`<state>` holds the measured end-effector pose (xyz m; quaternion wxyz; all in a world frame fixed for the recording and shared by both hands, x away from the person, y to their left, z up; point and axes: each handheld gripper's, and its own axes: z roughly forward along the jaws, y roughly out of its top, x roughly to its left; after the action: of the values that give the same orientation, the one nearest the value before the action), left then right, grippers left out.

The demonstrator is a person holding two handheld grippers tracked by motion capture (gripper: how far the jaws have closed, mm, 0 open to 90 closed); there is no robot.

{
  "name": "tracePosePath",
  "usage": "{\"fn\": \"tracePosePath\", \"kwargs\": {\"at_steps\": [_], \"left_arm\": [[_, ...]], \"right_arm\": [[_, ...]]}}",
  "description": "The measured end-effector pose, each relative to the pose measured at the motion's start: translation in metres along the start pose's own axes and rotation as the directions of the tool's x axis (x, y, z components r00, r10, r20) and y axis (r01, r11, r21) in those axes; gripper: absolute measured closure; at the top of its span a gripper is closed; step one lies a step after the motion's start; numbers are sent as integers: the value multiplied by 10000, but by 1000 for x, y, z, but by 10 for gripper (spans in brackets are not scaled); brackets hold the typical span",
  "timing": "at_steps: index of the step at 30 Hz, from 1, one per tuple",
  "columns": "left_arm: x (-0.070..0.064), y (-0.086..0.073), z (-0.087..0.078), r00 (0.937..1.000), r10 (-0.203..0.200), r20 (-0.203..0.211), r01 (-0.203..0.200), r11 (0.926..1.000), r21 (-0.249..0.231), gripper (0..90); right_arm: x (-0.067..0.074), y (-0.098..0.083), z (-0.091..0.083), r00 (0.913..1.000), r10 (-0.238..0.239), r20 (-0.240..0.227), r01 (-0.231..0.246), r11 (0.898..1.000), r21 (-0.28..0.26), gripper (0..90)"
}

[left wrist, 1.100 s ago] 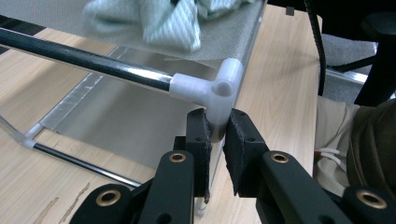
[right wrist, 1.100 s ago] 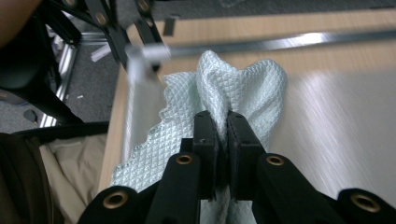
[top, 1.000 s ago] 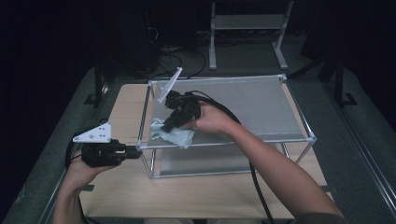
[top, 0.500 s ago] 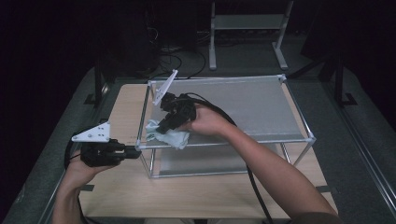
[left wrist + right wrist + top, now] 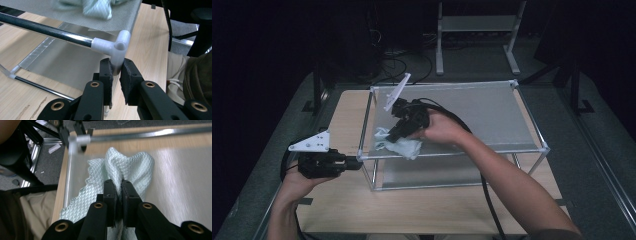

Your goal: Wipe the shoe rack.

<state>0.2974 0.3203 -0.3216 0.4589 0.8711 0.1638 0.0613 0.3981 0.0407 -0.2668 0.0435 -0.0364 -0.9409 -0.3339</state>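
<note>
We wipe the upper mesh shelf (image 5: 482, 112) of a small metal-framed rack (image 5: 532, 135) standing on a wooden table (image 5: 412, 210). Our right gripper (image 5: 398, 134) has its jaws pinched together on a fold of the pale green waffle-weave cloth (image 5: 404, 147), which lies bunched on the shelf's near left corner, pressed flat under the tool. In the right gripper view the cloth (image 5: 130, 167) spreads ahead of the jaws toward the frame's corner, with bare shelf (image 5: 180, 180) running off to one side. Our left gripper (image 5: 343, 163) is clamped on the white corner joint (image 5: 120, 47) of the rack, at the near left post, bracing it from outside the frame. In the left gripper view the cloth (image 5: 97, 8) sits just above and beyond that joint.

The shelf's long axis runs left to right across the table, and nearly all the unwiped mesh lies to the right of the cloth, away from the bracing hand. The right hand (image 5: 439, 127) is the one on the cloth; we judge the next stroke should drag it rightward along that axis.
</note>
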Motion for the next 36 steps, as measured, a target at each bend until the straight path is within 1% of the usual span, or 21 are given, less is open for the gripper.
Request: {"fn": "tracePosePath", "kwargs": {"at_steps": [1, 2, 4, 5, 8, 11, 12, 14, 15, 16, 18, 21, 22, 25, 26, 27, 29, 31, 32, 34, 36], "left_arm": [[0, 0, 0, 10000, 0, 0, 0, 10000, 0, 794], [0, 0, 0, 10000, 2, 9, -3, 10000, 17, 794], [1, 0, 0, 10000, -18, 54, 18, 10000, 1, 794], [1, 0, 0, 10000, -34, 71, 35, 10000, -21, 793], [2, 0, 0, 10000, -55, 54, 55, 10000, 4, 793], [1, 0, 0, 10000, -22, 44, 22, 10000, 26, 794], [1, 0, 0, 10000, -29, 22, 29, 10000, 28, 793], [0, 0, 0, 10000, -23, -41, 23, 10000, 54, 794], [0, 0, 0, 10000, -23, -41, 23, 10000, 54, 794], [0, 0, 0, 10000, -41, -33, 42, 10000, 49, 794], [1, 0, -1, 10000, -50, -34, 50, 10000, 66, 794], [1, 0, -1, 10000, -36, -13, 36, 10000, 59, 794], [1, -1, -1, 10000, -44, -18, 44, 10000, 52, 793], [0, -1, -1, 10000, -76, -43, 76, 10000, 19, 793], [1, -1, -1, 10000, -85, -47, 85, 10000, 33, 793], [1, -1, -1, 9999, -87, -52, 87, 10000, 33, 793], [1, -1, -1, 9999, -77, -84, 78, 9999, 79, 793], [1, -1, -1, 9999, -90, -81, 90, 9999, 89, 793], [2, -1, -2, 9999, -125, -106, 127, 9998, 119, 793], [1, -1, -2, 9999, -94, -138, 96, 9999, 109, 793], [1, 0, -1, 9998, -86, -169, 88, 9999, 119, 793]], "right_arm": [[0, 0, 0, 10000, 0, 0, 0, 10000, 0, 829], [-2, -4, -4, 9999, 128, 67, -128, 9999, -46, 829], [1, 0, 1, 9998, 32, 214, -30, 10000, -71, 829], [2, 3, 4, 9998, -29, 216, 34, 9998, -213, 829], [3, 10, 9, 9994, -159, 304, 165, 9997, -180, 828], [2, 5, 4, 9995, -160, 288, 162, 9998, -70, 827], [-1, -5, -6, 9993, -36, 381, 31, 9999, 143, 828], [-3, -12, -13, 9988, 212, 441, -220, 9996, 181, 827], [-3, -12, -12, 9986, 274, 443, -281, 9995, 164, 828], [-2, -9, -10, 9985, 200, 515, -209, 9996, 171, 828], [0, -3, -3, 9992, 128, 386, -127, 9999, -18, 827], [3, -2, -2, 9990, 0, 451, 0, 10000, -2, 826], [3, -9, -8, 9994, 81, 340, -82, 10000, 20, 827], [3, -28, -22, 9989, 343, 317, -343, 9994, 6, 828], [2, -31, -24, 9985, 446, 327, -446, 9990, -32, 827], [3, -30, -23, 9983, 468, 352, -467, 9989, -49, 827], [4, -22, -16, 9984, 298, 481, -293, 9995, -107, 827], [5, -17, -12, 9985, 218, 503, -210, 9996, -170, 827], [5, -11, -6, 9987, 126, 503, -114, 9997, -236, 827], [3, -14, -9, 9989, 145, 448, -136, 9997, -212, 827], [1, -20, -14, 9978, 391, 532, -380, 9991, -207, 828]]}}
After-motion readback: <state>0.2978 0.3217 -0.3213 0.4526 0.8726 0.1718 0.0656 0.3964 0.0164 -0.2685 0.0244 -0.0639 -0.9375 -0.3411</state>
